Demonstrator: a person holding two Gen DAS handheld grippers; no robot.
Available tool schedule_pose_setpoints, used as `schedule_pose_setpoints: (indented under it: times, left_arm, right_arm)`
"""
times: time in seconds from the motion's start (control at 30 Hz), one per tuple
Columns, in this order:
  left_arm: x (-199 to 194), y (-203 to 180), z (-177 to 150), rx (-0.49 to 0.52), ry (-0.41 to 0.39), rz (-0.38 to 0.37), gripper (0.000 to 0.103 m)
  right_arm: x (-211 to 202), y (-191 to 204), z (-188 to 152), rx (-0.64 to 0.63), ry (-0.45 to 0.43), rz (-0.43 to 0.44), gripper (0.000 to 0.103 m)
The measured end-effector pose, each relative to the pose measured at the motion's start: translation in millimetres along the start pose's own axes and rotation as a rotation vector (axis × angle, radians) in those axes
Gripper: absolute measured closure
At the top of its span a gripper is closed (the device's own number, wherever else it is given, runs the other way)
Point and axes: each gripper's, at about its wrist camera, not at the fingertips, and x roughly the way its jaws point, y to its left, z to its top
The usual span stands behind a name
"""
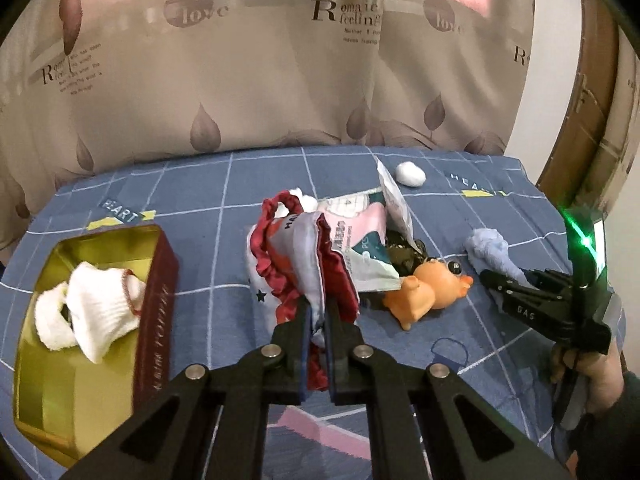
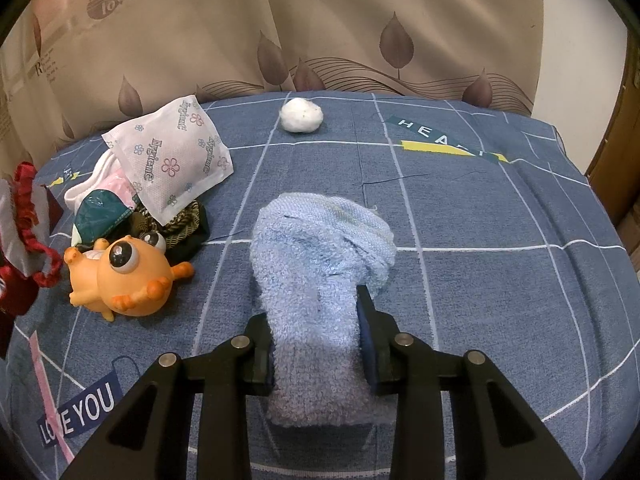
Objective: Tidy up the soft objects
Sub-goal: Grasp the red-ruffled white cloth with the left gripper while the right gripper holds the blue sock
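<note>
While left tool (image 1: 317,312) pinches frilled cloth (image 1: 308,256), right tool (image 2: 316,320) clamps blue towel (image 2: 320,248)

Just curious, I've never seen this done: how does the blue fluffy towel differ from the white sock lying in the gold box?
The blue towel lies on the bedspread, while the white sock sits inside the gold box. The towel is clamped between the right tongs; nothing grips the sock. The towel is plain light blue; the sock is white with a reddish cuff edge. Both look soft and crumpled.
</note>
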Motion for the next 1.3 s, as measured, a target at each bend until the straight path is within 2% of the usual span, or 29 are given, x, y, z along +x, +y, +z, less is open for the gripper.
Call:
schedule_pose_setpoints:
  times: [0.43, 0.57, 0.73, 0.93, 1.3]
  left_arm:
    - [-32, 19, 11, -0.001, -0.022, -0.002, 0.097]
    - [-43, 30, 14, -0.003, -0.032, 0.027, 0.097]
    - [-60, 47, 21, 0.002, -0.062, 0.083, 0.097]
    - [-79, 86, 29, -0.021, -0.083, 0.176, 0.097]
    - [-85, 159, 24, -0.127, -0.055, 0.307, 0.097]
  right_arm:
    - [0, 1, 0, 0.0, 0.002, -0.005, 0.071]
    - [0, 1, 0, -0.001, 0.002, -0.007, 0.071]
    - [0, 1, 0, -0.001, 0.003, -0.009, 0.071]
    - [0, 2, 0, -0.002, 0.004, -0.014, 0.07]
    - [0, 4, -2, -0.008, 0.005, -0.024, 0.07]
